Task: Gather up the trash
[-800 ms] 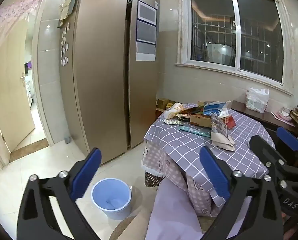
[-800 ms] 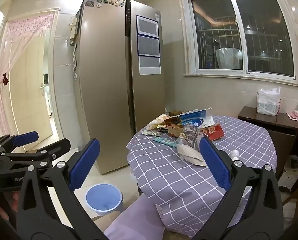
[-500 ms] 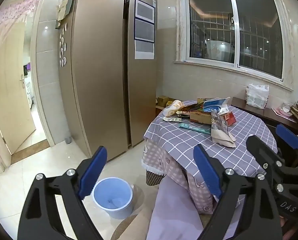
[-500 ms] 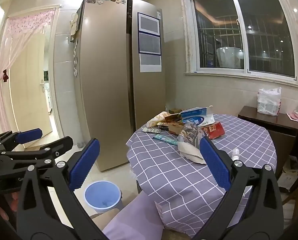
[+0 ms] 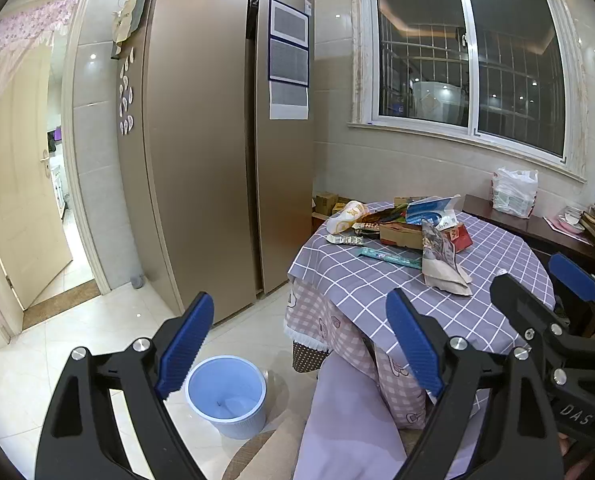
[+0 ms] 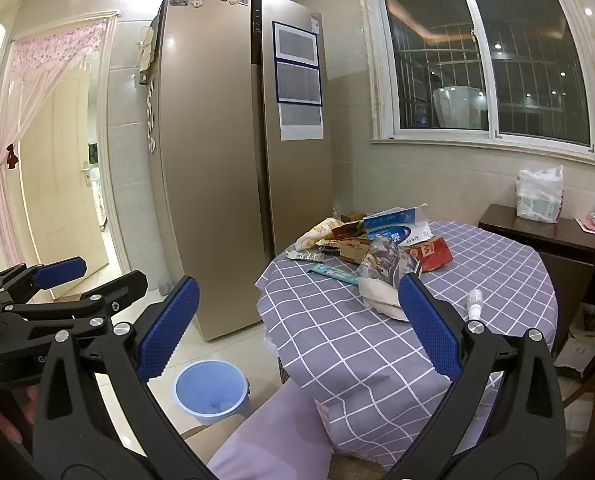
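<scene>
- The tall bronze refrigerator [image 5: 201, 140] stands against the tiled wall, with paper sheets on its right door and magnets along its top edge.
- A barred window [image 6: 485, 64] fills the wall behind the surface; it is dark outside.
- The round surface [image 6: 497, 280], under a purple checked cloth, stands just right of the refrigerator; a pink checked cloth hangs below its near-left edge.
- A dark wooden sideboard [image 6: 545, 236] sits past the far-right edge of the surface and carries a white plastic bag [image 6: 539, 194].
- The left tool [image 5: 297, 344] hangs in the air before the near-left edge of the surface, blue pads wide apart, gripping nothing.
- The right tool [image 6: 293, 316] hangs before the near edge of the surface, pads likewise spread, with nothing between them.
- A pale blue bucket [image 5: 227, 396] stands on the floor tiles below the near-left edge of the surface.
- The trash pile [image 6: 373, 240] lies at the far-left edge of the surface: a blue-and-white box [image 6: 395, 228] at the back, a red carton [image 6: 435, 254] touching it on the right, a brown cardboard box [image 5: 401, 234] in front.
- A crumpled printed bag [image 6: 381, 276] lies nearest the middle of the surface, touching the pile.
- A teal strip wrapper [image 5: 389, 257] lies flat just left of that bag.
- A small clear bottle [image 6: 474, 304] lies on its side alone, toward the near-right edge.
</scene>
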`<state>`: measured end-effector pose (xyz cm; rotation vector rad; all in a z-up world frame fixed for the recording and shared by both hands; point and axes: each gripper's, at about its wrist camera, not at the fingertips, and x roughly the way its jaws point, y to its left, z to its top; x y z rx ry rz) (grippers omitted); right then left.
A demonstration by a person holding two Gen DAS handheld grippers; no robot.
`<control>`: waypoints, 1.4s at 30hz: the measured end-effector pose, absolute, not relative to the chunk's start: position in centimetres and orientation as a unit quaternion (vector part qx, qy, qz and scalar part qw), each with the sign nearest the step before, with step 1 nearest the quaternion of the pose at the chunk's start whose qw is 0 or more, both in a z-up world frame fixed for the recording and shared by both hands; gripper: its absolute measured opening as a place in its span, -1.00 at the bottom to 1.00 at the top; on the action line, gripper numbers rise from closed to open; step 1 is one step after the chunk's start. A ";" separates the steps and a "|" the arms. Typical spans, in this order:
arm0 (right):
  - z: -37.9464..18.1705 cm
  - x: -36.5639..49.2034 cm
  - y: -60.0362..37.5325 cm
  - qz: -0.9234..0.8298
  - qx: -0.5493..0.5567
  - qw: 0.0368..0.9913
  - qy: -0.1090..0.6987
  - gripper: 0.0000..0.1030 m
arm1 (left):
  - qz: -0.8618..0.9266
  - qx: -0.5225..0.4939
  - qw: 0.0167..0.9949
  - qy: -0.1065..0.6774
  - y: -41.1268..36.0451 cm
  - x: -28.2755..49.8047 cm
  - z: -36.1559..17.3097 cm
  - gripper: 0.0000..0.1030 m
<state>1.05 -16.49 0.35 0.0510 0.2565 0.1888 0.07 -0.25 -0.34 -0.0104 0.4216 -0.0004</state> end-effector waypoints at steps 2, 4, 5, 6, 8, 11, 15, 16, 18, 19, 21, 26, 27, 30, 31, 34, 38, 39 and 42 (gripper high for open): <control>0.2 1.0 -16.4 0.093 0.026 0.987 0.126 0.90 | 0.000 -0.006 0.978 0.210 -0.3 0.1 -0.4 0.66; 0.1 1.0 -16.4 0.093 0.025 0.987 0.128 0.90 | 0.003 -0.002 0.978 0.210 -0.4 0.2 -0.3 0.66; 0.1 1.0 -16.3 0.093 0.025 0.987 0.128 0.90 | 0.004 -0.001 0.978 0.209 -0.5 0.2 -0.3 0.66; 0.2 1.0 -16.3 0.094 0.025 0.987 0.128 0.90 | 0.004 -0.001 0.978 0.209 -0.5 0.1 -0.3 0.66; 0.1 1.0 -16.4 0.094 0.026 0.987 0.128 0.90 | 0.003 -0.002 0.978 0.210 -0.5 0.1 -0.3 0.66; 0.1 1.0 -16.4 0.092 0.025 0.987 0.127 0.90 | 0.006 0.000 0.978 0.209 -0.6 0.1 -0.3 0.67; 0.2 1.1 -16.4 0.094 0.029 0.987 0.130 0.90 | 0.005 0.000 0.978 0.210 -0.7 0.2 -0.4 0.67; 0.1 1.1 -16.4 0.094 0.030 0.986 0.131 0.90 | 0.005 0.000 0.978 0.210 -0.7 0.2 -0.4 0.67; 0.1 1.2 -16.5 0.095 0.031 0.986 0.132 0.90 | 0.005 -0.001 0.977 0.211 -0.7 0.2 -0.4 0.67; 0.0 1.2 -16.5 0.095 0.032 0.986 0.134 0.90 | 0.004 -0.001 0.977 0.212 -0.7 0.2 -0.4 0.68; 0.0 1.2 -16.5 0.096 0.033 0.986 0.135 0.90 | 0.004 -0.001 0.977 0.213 -0.7 0.3 -0.5 0.68; 0.0 1.1 -16.6 0.096 0.033 0.985 0.138 0.90 | 0.003 -0.002 0.976 0.217 -0.6 0.4 -0.6 0.68; 0.0 1.2 -16.5 0.095 0.033 0.985 0.139 0.90 | 0.003 -0.002 0.976 0.219 -0.6 0.5 -0.6 0.68; 0.0 1.2 -16.5 0.094 0.033 0.985 0.141 0.90 | 0.004 -0.002 0.976 0.218 -0.6 0.6 -0.7 0.68; 0.0 1.1 -16.5 0.094 0.032 0.985 0.141 0.90 | 0.003 -0.002 0.976 0.219 -0.6 0.6 -0.7 0.68; 0.0 1.2 -16.5 0.093 0.031 0.985 0.142 0.90 | 0.003 -0.002 0.975 0.221 -0.6 0.7 -0.8 0.68; 0.1 1.2 -16.5 0.094 0.032 0.985 0.144 0.90 | 0.003 -0.001 0.975 0.220 -0.6 0.7 -0.8 0.68; 0.1 1.1 -16.5 0.094 0.032 0.984 0.145 0.90 | 0.003 -0.002 0.975 0.220 -0.6 0.7 -0.8 0.68; 0.1 1.1 -16.5 0.094 0.032 0.985 0.144 0.90 | 0.004 -0.002 0.976 0.220 -0.6 0.6 -0.8 0.68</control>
